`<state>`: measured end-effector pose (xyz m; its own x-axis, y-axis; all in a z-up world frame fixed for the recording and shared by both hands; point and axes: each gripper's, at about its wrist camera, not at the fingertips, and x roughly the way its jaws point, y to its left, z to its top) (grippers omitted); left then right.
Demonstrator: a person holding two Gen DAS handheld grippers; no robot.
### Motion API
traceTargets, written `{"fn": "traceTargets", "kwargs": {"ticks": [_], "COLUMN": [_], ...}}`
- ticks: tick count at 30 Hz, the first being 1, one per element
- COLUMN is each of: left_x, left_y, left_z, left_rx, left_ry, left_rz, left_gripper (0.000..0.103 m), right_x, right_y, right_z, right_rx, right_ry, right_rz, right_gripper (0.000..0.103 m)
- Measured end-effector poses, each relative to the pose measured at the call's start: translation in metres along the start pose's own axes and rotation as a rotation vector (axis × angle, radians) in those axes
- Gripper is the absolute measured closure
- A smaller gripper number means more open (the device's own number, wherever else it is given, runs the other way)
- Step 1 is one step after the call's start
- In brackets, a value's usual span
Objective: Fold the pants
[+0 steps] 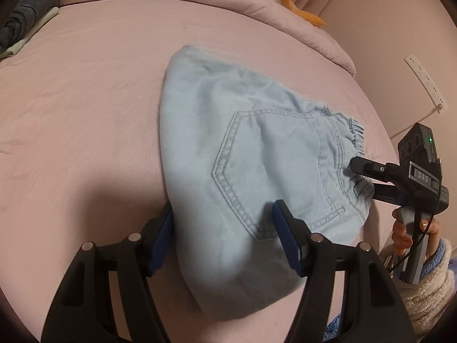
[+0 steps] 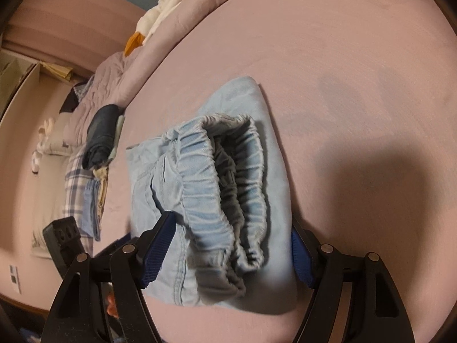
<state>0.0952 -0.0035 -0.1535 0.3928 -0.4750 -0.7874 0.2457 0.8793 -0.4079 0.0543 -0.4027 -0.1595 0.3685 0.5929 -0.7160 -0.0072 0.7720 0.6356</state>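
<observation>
Folded pants [image 1: 242, 154] point waistband [image 2: 228, 188] toward right hand-held gripper [image 1: 360, 177].

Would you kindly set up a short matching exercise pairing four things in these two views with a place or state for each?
Things:
1. light blue pants
2. left gripper
3. dark grey folded garment
4. elastic waistband

Places or states:
A. at the far edge of the pink bed sheet, apart from the pants
B. jaws open, straddling the folded bundle
C. folded into a compact bundle mid-bed
D. gathered, facing the right gripper

Pairs: 1-C, 2-B, 3-A, 4-D
</observation>
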Motion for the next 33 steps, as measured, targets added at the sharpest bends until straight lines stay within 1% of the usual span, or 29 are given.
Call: {"fn": "traceTargets", "kwargs": {"ticks": [3,19,33], "left_x": [0.004,0.016,0.028], "left_y": [-0.004,-0.008,-0.018], "left_z": [0.004,0.022,0.037], "left_rx": [0.007,0.030,0.052], "left_ry": [0.003,0.004,0.004], "left_rz": [-0.002,-0.014,-0.023], "left_gripper": [0.034,0.034,0.034], "right_x": [0.003,0.012,0.019], "right_y": [0.003,0.012,0.019], "right_z": [0.003,0.011,0.015], "right_rx": [-0.019,-0.097,-0.134], "right_ry": [0.004,0.005,-0.011], "right_rz": [0.000,-0.012,-0.027], "right_gripper": [0.025,0.024,0.024]}}
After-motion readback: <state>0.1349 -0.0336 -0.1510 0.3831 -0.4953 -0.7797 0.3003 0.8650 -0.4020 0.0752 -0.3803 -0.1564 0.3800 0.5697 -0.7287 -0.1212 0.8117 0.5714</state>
